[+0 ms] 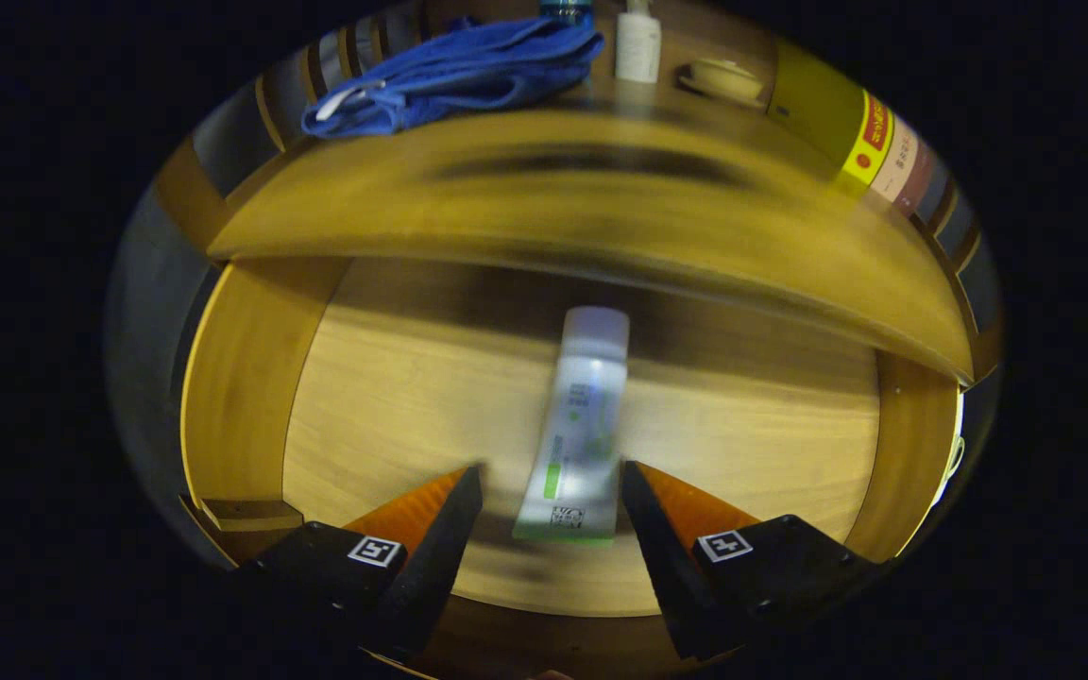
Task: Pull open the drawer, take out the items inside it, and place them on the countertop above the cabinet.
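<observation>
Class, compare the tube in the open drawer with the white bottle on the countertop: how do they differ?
The tube lies flat on the drawer floor, between the open gripper's fingers; the white bottle stands upright on the countertop, beyond them. The tube carries green markings; the bottle looks plain. Both are pale.

Bare wooden floor of the open drawer (pixel 393 397) is left free on both sides of the white squeeze tube (pixel 577 425), which is straddled by the spread gripper (pixel 552 482). Upward passage is overhung by the yellowish wooden countertop (pixel 591 203), crowded at upper left by a blue cloth (pixel 454 71).
</observation>
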